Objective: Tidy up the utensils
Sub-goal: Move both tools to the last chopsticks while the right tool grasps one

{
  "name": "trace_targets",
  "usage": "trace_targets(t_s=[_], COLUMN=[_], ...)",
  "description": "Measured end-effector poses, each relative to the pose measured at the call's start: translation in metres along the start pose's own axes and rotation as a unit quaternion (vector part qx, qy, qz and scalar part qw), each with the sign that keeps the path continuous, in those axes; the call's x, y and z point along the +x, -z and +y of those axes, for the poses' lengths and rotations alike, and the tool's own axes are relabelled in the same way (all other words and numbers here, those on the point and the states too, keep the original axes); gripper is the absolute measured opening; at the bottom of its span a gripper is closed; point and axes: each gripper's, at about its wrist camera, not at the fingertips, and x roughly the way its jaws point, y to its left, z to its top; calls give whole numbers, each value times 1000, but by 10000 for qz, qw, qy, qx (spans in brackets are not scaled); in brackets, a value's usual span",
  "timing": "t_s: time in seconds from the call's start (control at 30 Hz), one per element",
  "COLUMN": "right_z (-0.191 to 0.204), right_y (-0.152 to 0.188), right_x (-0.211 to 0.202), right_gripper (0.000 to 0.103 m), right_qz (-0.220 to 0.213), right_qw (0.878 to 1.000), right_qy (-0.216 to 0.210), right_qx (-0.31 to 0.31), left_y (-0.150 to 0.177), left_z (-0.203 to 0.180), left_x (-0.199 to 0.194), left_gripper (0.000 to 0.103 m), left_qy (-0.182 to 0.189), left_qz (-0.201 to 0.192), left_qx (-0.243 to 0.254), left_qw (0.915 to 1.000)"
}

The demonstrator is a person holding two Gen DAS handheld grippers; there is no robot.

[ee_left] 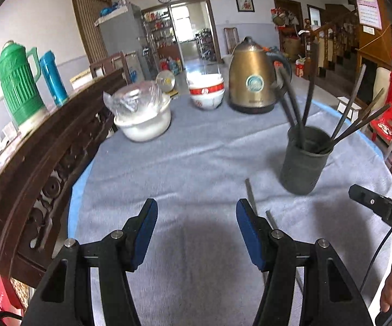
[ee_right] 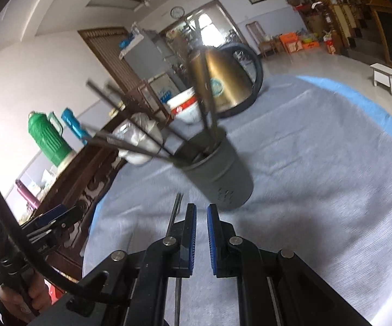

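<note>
A dark grey utensil cup [ee_left: 304,160] [ee_right: 220,179] stands on the grey tablecloth [ee_left: 196,157] and holds several dark chopsticks [ee_left: 299,103] that fan out of its mouth. Two loose chopsticks [ee_left: 250,193] [ee_right: 176,209] lie flat on the cloth in front of the cup. My left gripper [ee_left: 196,213] hovers open over the cloth with nothing between its blue pads; the loose chopsticks lie just past its right finger. My right gripper [ee_right: 201,213] is shut and empty, its tips short of the cup's base, the loose chopsticks just to its left. Each gripper shows in the other's view [ee_left: 380,209] [ee_right: 54,217].
A gold kettle [ee_left: 251,81] [ee_right: 223,81], stacked white and red bowls [ee_left: 206,92] and a white pot under plastic wrap [ee_left: 144,116] stand at the far side of the table. A carved wooden sideboard [ee_left: 46,163] at the left carries green [ee_left: 19,81] and blue [ee_left: 53,78] flasks.
</note>
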Motion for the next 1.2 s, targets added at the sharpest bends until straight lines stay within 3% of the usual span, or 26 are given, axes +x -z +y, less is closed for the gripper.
trace_targets(t_s=[0.2, 0.47, 0.67, 0.8, 0.97, 1.1, 1.2], right_z=[16, 34, 47, 49, 47, 60, 66], right_y=[12, 33, 44, 46, 44, 46, 48], right_x=[21, 57, 83, 91, 102, 116, 123], right_gripper=[11, 11, 11, 30, 32, 26, 9], right_qz=[328, 1075, 1516, 1579, 1707, 1863, 1879], right_qw=[9993, 9935, 9865, 9843, 9808, 9732, 9683], right_qy=[-1, 101, 272, 519, 714, 904, 1105], right_qx=[-152, -358, -550, -589, -610, -1003, -1219], left_y=[12, 41, 51, 53, 56, 56, 55], left_z=[8, 29, 37, 38, 36, 35, 36], left_x=[17, 52, 63, 67, 69, 70, 69], left_gripper=[61, 61, 61, 61, 61, 61, 61], left_qy=[43, 287, 232, 243, 299, 304, 347], left_qz=[269, 1049, 1298, 1399, 1489, 1517, 1548], left_qx=[-67, -454, -572, -608, -608, -595, -614], left_qw=[9996, 9930, 9896, 9880, 9865, 9862, 9854])
